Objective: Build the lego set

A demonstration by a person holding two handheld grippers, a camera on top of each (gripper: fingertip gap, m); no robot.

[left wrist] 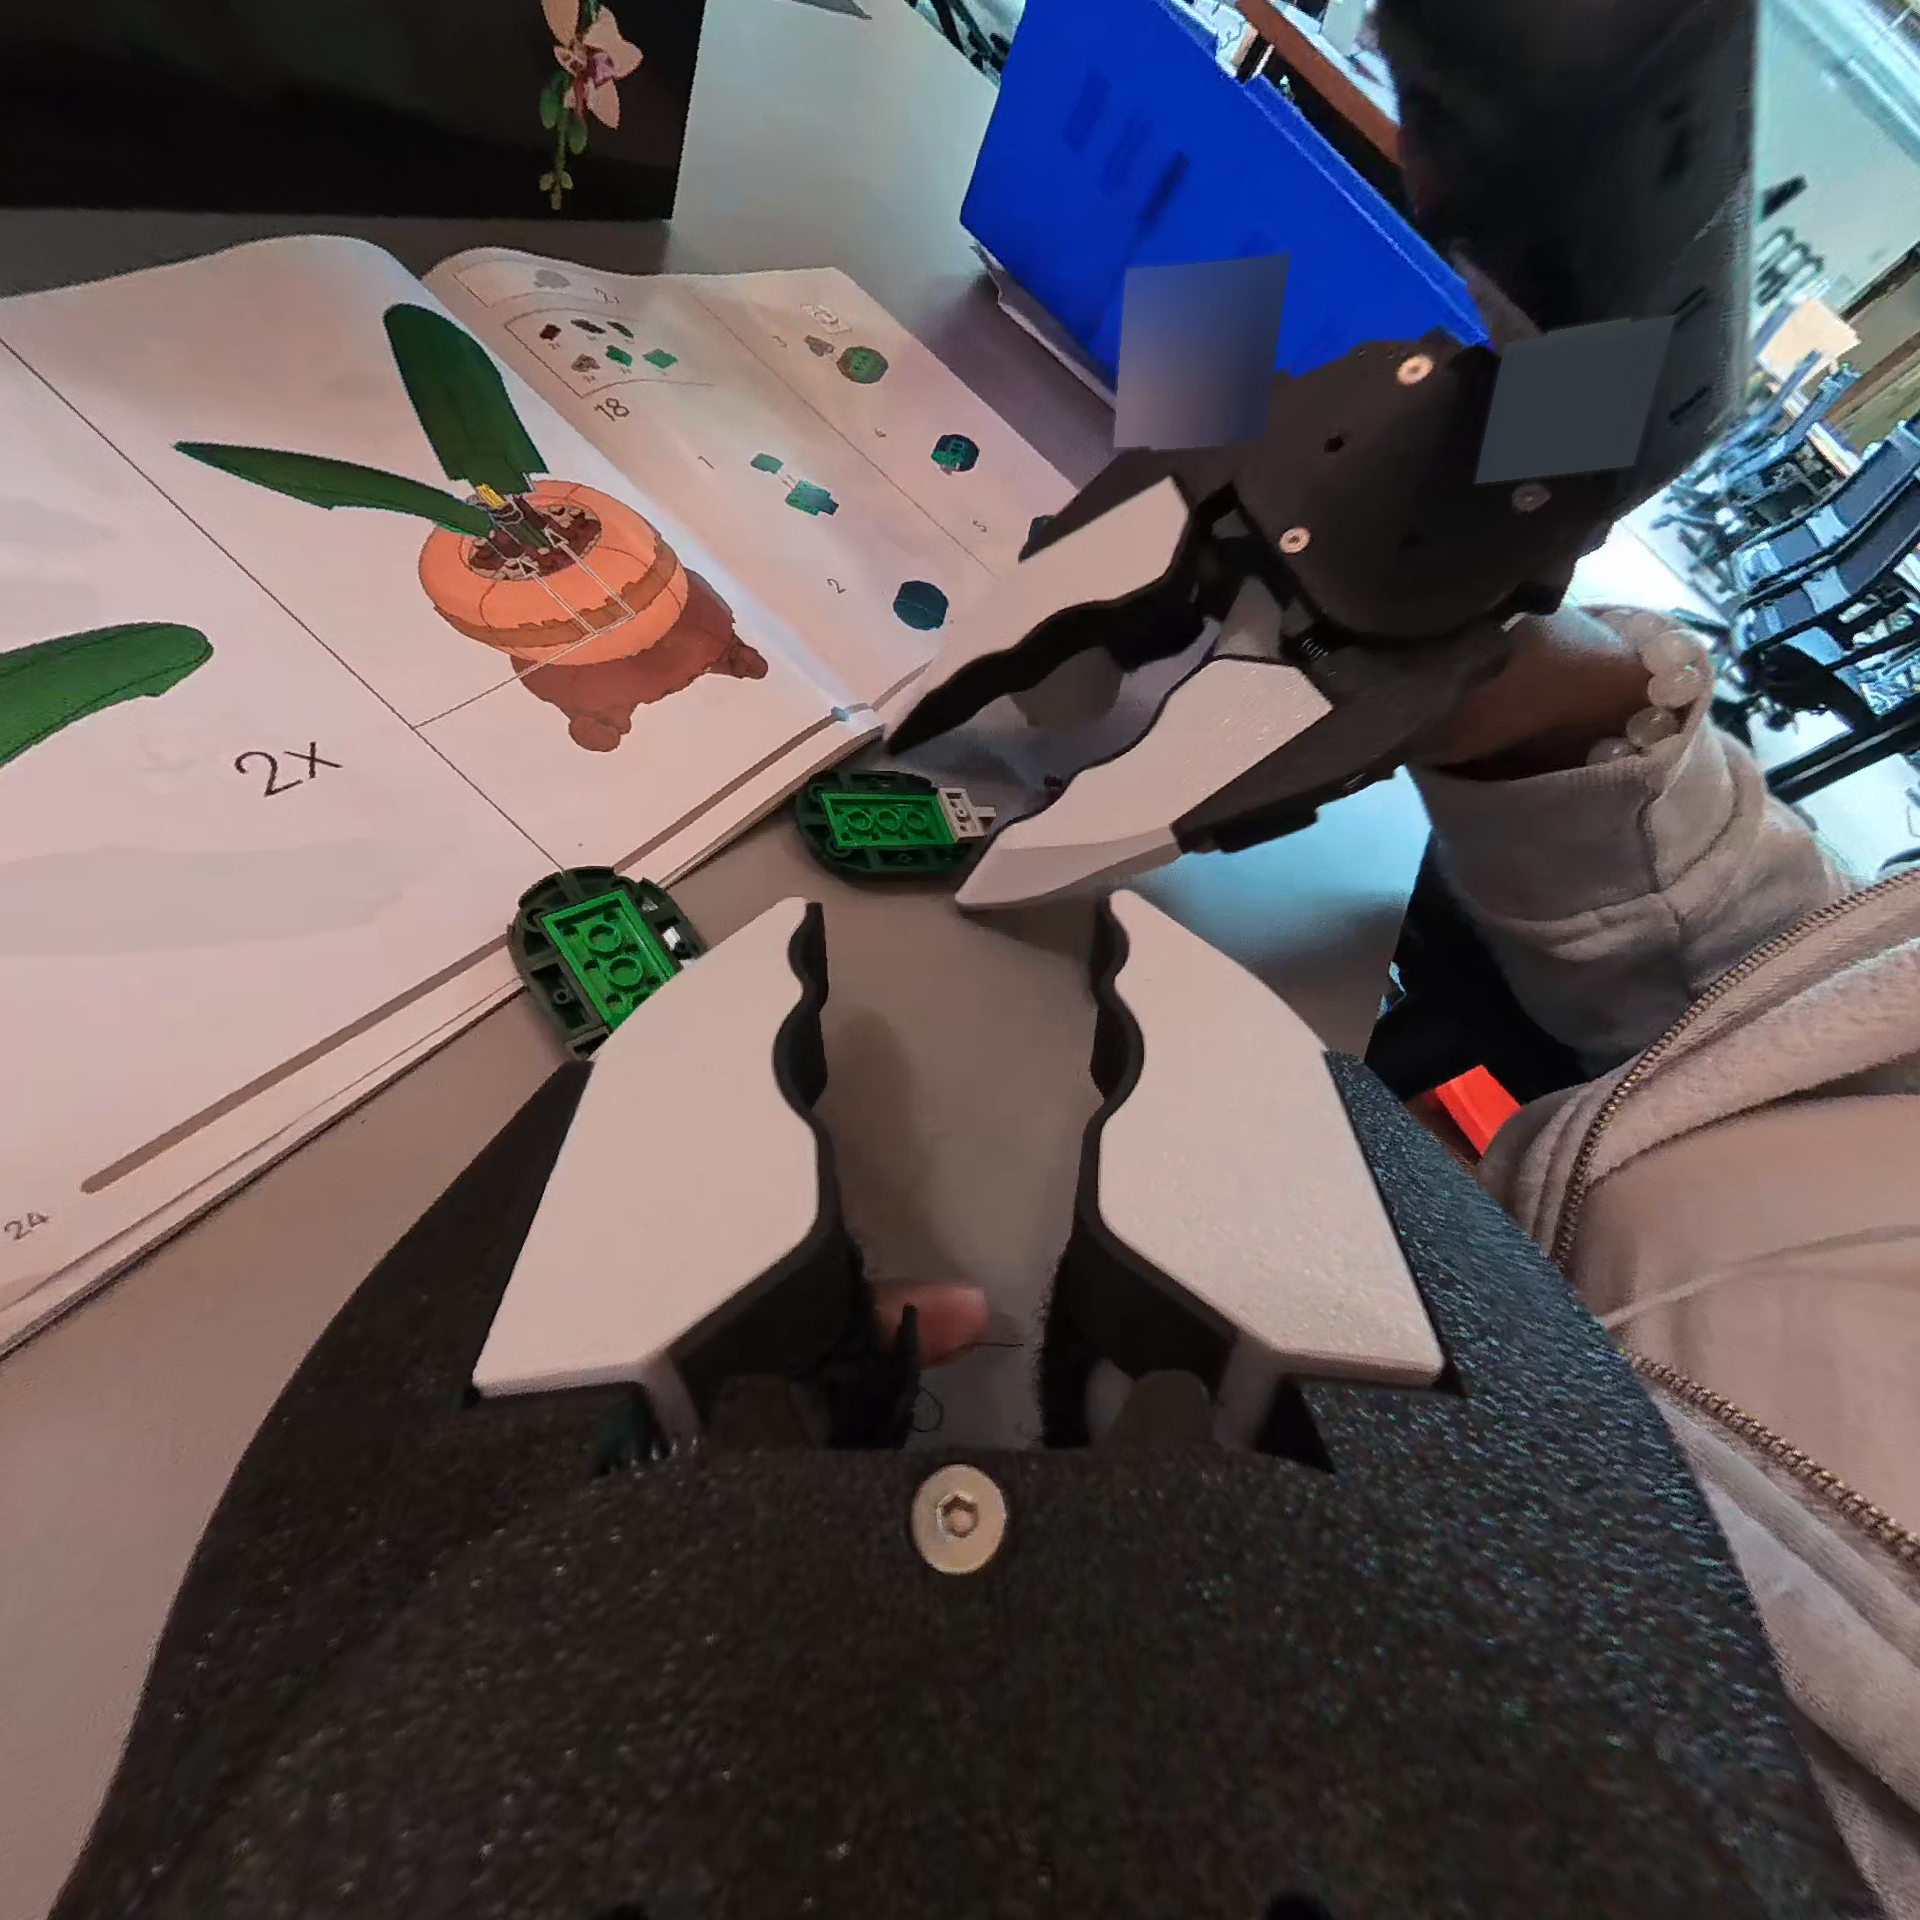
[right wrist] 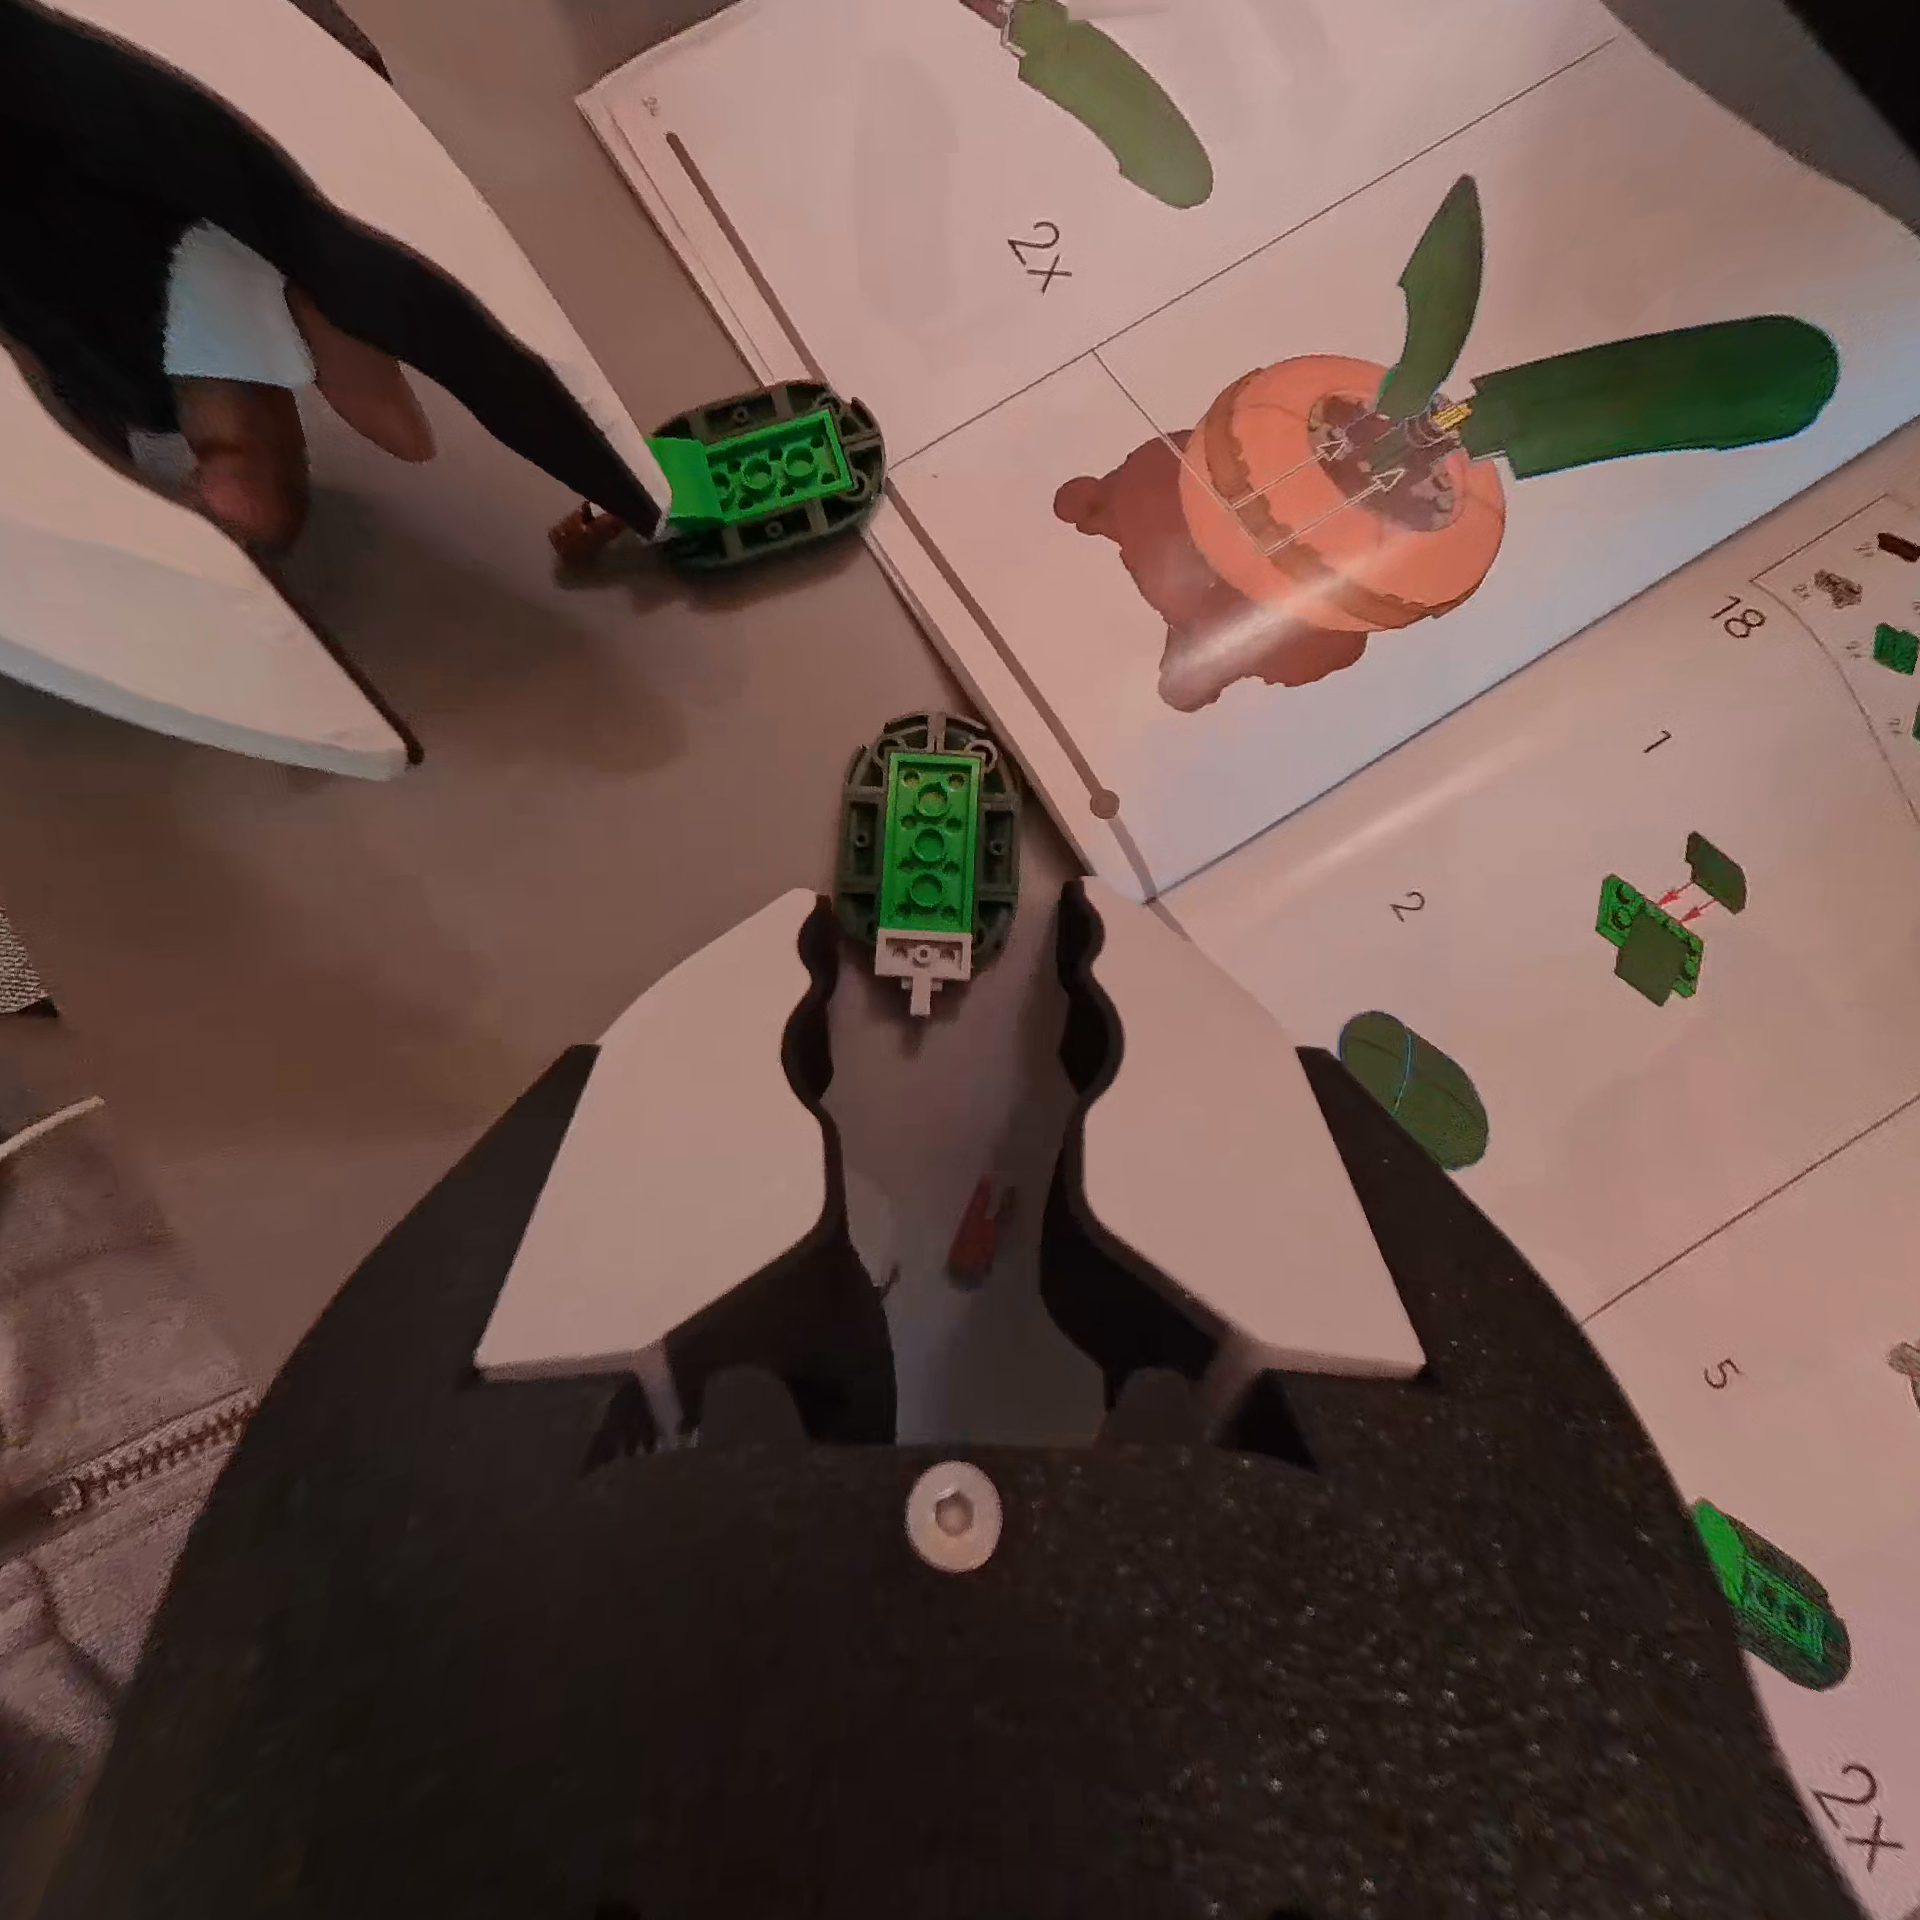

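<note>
1. The left gripper (left wrist: 956, 925) and the right gripper (right wrist: 935, 904) both gape wide, empty.
2. Two green lego assemblies (right wrist: 928, 847) (right wrist: 769, 473) lie on the table (right wrist: 312, 935), against the open instruction booklet's (right wrist: 1351, 260) edge.
3. The right gripper's tips flank one assembly's grey end.

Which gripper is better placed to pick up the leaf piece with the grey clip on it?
Right. The right gripper is open, the leaf piece with the grey clip just ahead of its fingertips. The left gripper sits by the other leaf piece.
</note>
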